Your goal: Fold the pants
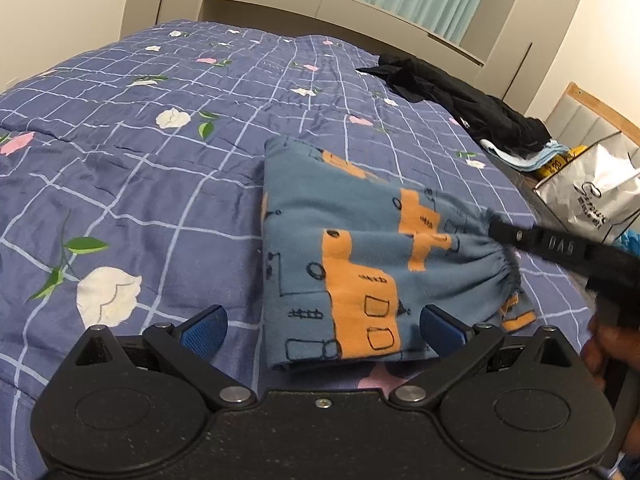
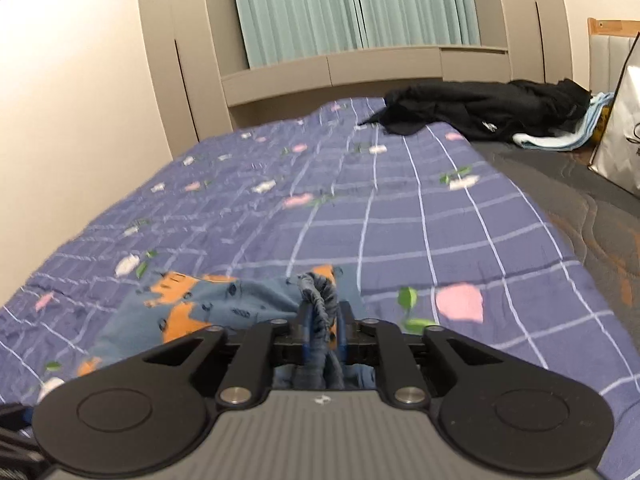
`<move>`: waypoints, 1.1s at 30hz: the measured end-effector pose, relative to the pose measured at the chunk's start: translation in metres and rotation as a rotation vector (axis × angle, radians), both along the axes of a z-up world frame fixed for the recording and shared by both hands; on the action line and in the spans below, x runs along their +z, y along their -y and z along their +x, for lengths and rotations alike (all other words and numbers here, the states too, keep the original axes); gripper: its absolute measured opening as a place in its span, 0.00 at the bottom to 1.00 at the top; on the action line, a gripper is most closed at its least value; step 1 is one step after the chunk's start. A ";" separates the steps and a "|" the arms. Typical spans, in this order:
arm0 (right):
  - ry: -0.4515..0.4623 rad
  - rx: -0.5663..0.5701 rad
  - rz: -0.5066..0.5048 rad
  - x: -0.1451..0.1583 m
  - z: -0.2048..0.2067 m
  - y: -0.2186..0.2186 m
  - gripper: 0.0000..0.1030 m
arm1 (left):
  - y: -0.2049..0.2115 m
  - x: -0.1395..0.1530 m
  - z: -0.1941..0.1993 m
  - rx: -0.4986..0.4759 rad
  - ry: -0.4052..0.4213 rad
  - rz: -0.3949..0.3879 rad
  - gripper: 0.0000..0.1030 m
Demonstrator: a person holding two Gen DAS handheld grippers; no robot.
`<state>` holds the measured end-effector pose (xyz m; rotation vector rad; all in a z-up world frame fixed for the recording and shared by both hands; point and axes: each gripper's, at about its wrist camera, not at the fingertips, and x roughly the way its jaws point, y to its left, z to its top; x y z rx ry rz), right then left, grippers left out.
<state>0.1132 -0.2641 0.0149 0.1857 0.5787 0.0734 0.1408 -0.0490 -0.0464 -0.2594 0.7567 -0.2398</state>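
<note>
The pants (image 1: 360, 256) are small, blue with orange vehicle prints, and lie folded on the bed. My left gripper (image 1: 322, 330) is open and empty, just in front of the pants' near edge. My right gripper (image 2: 323, 322) is shut on the pants' gathered elastic waistband (image 2: 318, 300). In the left wrist view the right gripper (image 1: 496, 229) reaches in from the right and pinches the waistband (image 1: 504, 268), lifting it slightly. The rest of the pants (image 2: 208, 308) lies to the left in the right wrist view.
The blue checked floral quilt (image 1: 140, 160) covers the bed. A pile of black clothes (image 1: 464, 100) lies at the far right edge, over light blue cloth (image 1: 520, 158). A silver bag (image 1: 592, 196) stands beside the bed. Cabinets and green curtains (image 2: 352, 4) are behind.
</note>
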 end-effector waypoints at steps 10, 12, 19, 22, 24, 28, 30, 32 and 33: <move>-0.022 -0.043 -0.107 -0.014 -0.014 -0.013 0.82 | -0.011 -0.009 0.006 0.069 -0.062 -0.010 0.99; -0.045 -0.060 -0.128 -0.021 -0.017 -0.014 0.85 | -0.009 -0.009 0.005 0.051 -0.056 0.019 0.99; -0.054 -0.094 -0.093 -0.029 -0.032 -0.005 0.97 | -0.010 -0.001 0.003 0.047 -0.049 0.042 0.99; -0.024 -0.082 -0.072 -0.023 -0.036 -0.001 0.98 | -0.013 0.012 0.007 0.064 -0.001 0.047 0.99; 0.014 -0.068 -0.086 -0.016 -0.035 -0.002 1.00 | -0.014 0.018 0.017 0.067 0.016 0.033 0.99; 0.049 -0.013 -0.090 -0.005 -0.017 -0.007 1.00 | -0.006 0.028 0.049 0.049 0.058 0.065 0.99; 0.056 0.005 -0.106 -0.002 -0.004 -0.013 1.00 | 0.001 0.028 0.066 0.044 0.059 0.109 0.99; 0.052 0.012 -0.128 -0.002 0.010 -0.016 1.00 | 0.007 0.025 0.081 0.040 0.052 0.144 0.99; 0.047 0.012 -0.139 -0.003 0.017 -0.018 1.00 | 0.010 0.022 0.087 0.037 0.041 0.160 0.99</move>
